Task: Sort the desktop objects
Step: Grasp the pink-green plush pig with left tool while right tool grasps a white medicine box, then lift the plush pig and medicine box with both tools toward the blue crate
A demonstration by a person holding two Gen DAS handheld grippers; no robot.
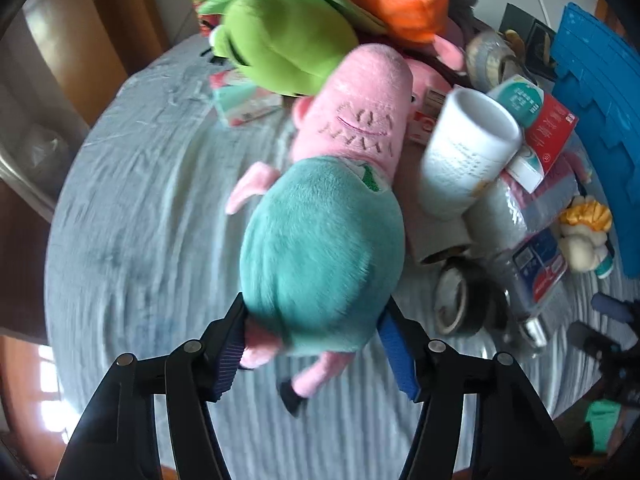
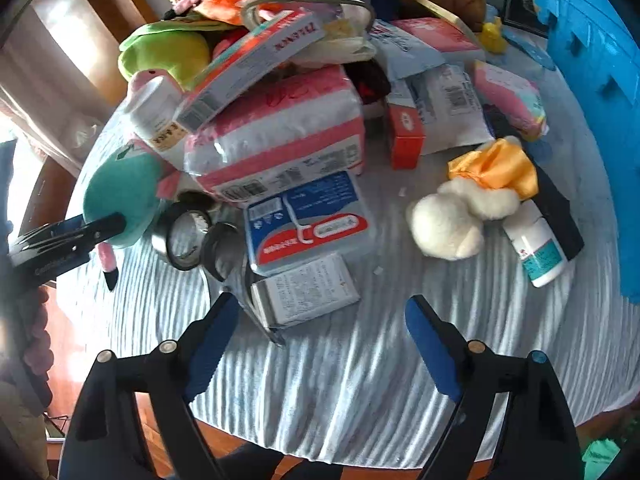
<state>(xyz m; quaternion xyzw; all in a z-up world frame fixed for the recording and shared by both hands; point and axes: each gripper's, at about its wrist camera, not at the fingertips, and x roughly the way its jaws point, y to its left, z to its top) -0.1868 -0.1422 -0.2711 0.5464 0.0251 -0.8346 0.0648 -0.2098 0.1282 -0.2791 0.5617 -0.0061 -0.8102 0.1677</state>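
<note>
My left gripper (image 1: 316, 320) is shut on a pink pig plush in a teal dress (image 1: 324, 240), pinching its lower body; its pink legs dangle between the fingers. From the right wrist view the same pig plush (image 2: 120, 196) hangs at the left with the left gripper (image 2: 108, 226) clamped on it. My right gripper (image 2: 320, 320) stands open above the striped tablecloth (image 2: 360, 380), its fingers either side of a small silver box (image 2: 308, 292). A blue dental-floss pack (image 2: 308, 220) lies just beyond that box.
A pile covers the table's far half: green plush (image 1: 280, 40), orange plush (image 1: 404, 4), white cup (image 1: 468, 140), pink tissue pack (image 2: 280, 132), tape rolls (image 2: 188, 236), white fluffy toy (image 2: 448, 220), white bottle (image 2: 536, 244). A blue crate (image 2: 592, 60) stands at the right.
</note>
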